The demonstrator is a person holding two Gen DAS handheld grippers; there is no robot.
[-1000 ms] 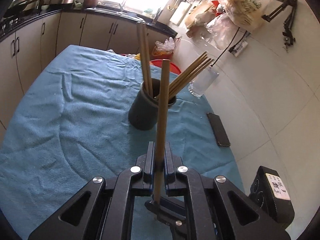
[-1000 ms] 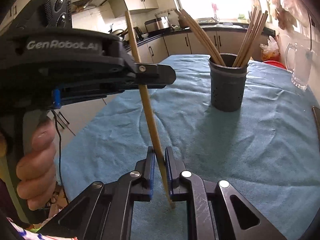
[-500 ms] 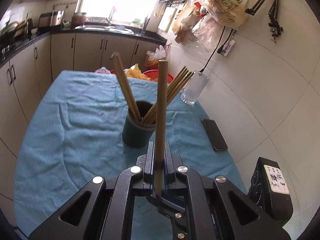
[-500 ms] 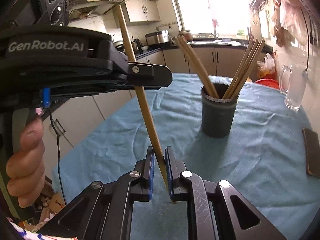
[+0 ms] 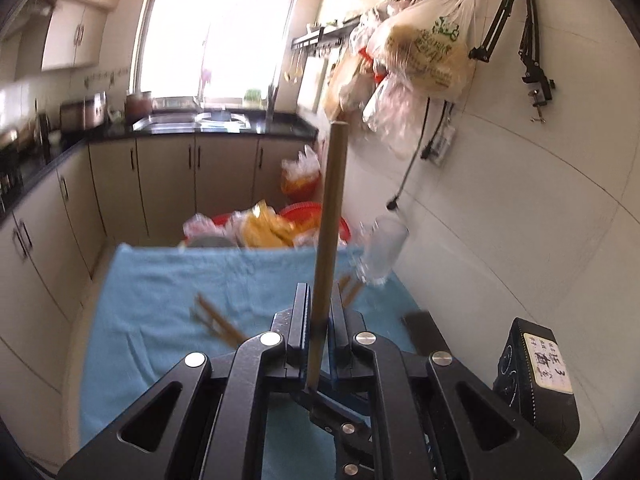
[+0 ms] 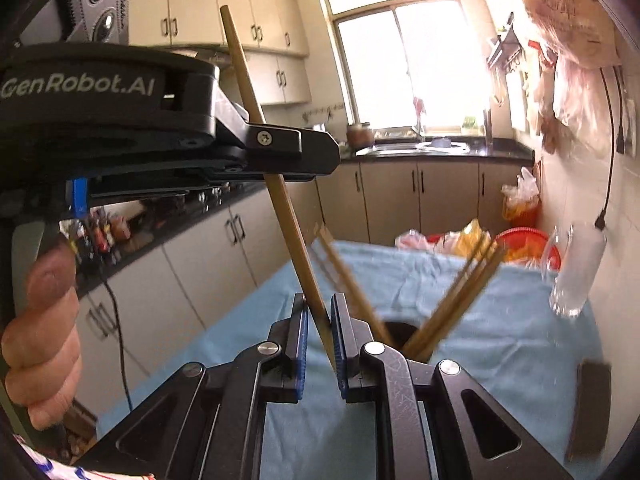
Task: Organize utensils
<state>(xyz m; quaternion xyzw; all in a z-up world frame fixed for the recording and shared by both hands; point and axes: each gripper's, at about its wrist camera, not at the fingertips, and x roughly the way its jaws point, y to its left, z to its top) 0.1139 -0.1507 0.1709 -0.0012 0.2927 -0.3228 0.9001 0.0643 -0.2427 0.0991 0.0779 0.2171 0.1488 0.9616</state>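
A blue cloth (image 6: 500,344) covers the worktop (image 5: 168,288) in a narrow kitchen. Cream cabinets (image 5: 168,184) under a dark counter run along the left side and the far end, below a bright window (image 5: 220,28). A tiled wall (image 5: 520,208) hugs the worktop's right edge, hung with bags (image 5: 416,60) on a hook rail. A glass mug (image 6: 576,272) stands near that wall edge, and a phone (image 6: 590,408) lies closer in. More bags and a red basin (image 6: 524,240) crowd the far end.

The holder (image 6: 400,332) sits mid-cloth with chopsticks (image 6: 460,300) fanned out of it, blurred. The cloth left of it is bare to the edge.

The left claw (image 5: 320,328) is clamped on one chopstick (image 5: 332,216), which stands nearly upright. The right claw (image 6: 320,328) is closed on the lower end of that same stick. A hand (image 6: 40,340) grips the left handle.
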